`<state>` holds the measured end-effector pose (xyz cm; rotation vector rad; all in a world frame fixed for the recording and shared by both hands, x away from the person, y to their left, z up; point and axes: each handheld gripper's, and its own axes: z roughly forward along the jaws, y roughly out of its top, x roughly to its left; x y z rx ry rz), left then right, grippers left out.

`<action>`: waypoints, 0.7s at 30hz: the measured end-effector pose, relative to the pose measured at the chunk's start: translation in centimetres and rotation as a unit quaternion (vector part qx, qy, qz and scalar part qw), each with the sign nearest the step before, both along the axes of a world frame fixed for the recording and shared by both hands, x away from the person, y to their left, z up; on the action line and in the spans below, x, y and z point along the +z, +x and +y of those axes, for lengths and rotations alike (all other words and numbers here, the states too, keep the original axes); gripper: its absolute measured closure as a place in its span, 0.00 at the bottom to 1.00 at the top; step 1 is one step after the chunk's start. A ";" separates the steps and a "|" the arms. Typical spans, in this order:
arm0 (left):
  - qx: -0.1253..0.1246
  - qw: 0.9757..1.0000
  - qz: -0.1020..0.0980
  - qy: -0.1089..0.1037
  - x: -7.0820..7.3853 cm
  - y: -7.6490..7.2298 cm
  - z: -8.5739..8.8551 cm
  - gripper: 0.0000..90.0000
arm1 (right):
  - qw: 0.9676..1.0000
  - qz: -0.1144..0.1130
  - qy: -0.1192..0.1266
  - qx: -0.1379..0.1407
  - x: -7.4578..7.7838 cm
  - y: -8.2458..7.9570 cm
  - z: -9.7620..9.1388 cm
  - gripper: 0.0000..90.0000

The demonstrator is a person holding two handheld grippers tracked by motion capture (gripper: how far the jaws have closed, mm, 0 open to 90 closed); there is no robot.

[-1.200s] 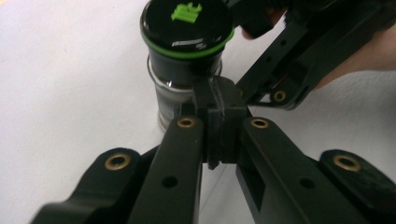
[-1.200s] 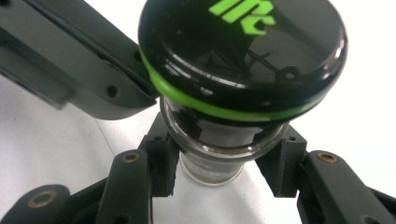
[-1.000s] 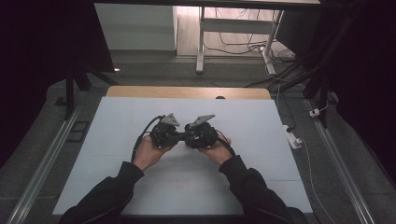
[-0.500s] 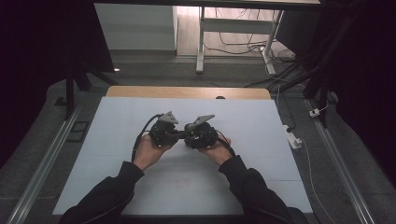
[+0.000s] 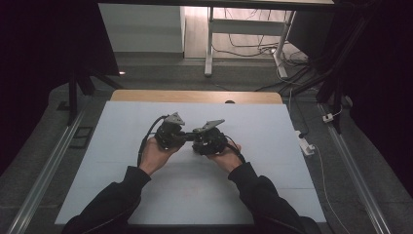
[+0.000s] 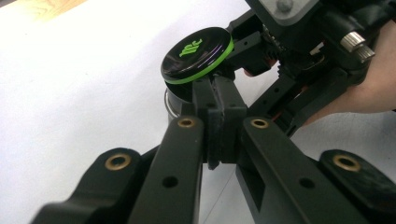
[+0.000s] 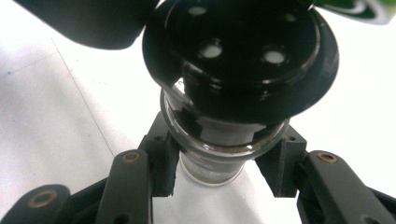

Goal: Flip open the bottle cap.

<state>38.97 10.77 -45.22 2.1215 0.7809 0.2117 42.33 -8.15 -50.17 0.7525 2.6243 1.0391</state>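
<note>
At the centre of the high view, above the white table (image 5: 122, 161), a small glass jar (image 7: 219, 158) is clamped by the right gripper (image 7: 219, 173) while the left gripper (image 6: 218, 100), jaws together beside the black green-rimmed lid (image 6: 197, 54), should be drawn off gently.

Black lid (image 6: 197, 54) with green logo and rim; white table (image 5: 272, 126).

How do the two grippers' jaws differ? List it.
On the left gripper the jaws press together at the edge of the green-rimmed lid; on the right gripper they stand apart. The right gripper clamps the glass jar; whether the left gripper pinches anything is unclear. Both are black.
</note>
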 end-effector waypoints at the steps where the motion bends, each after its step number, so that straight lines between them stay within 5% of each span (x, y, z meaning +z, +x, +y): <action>1: 0.002 1.000 -0.001 -0.001 0.0 0.0 0.0 0.99 | 1.000 0.000 0.001 0.000 0.0 0.0 0.0 0.59; 21: 0.033 0.999 -0.004 0.002 0.0 1.2 0.5 0.99 | 1.000 -0.013 -0.007 0.008 0.0 -0.1 0.1 0.59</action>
